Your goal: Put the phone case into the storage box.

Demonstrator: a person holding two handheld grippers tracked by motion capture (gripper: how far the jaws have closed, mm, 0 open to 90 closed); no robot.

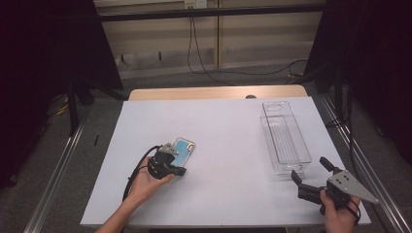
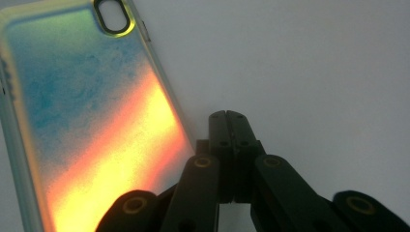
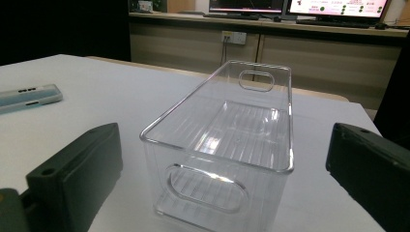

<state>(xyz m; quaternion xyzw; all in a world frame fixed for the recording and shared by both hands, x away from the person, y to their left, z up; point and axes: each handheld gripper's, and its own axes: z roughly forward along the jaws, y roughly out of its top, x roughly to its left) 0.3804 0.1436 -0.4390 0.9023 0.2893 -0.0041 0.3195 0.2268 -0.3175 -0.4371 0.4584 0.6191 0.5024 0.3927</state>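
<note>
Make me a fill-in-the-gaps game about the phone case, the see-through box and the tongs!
1. The left tongs beside the blue and orange phone case are ____.
2. The right tongs are ____.
3. The clear plastic box has ____ inside.
4. Everything sits on a ____ table.

Missing words: shut; open; nothing; white
</note>
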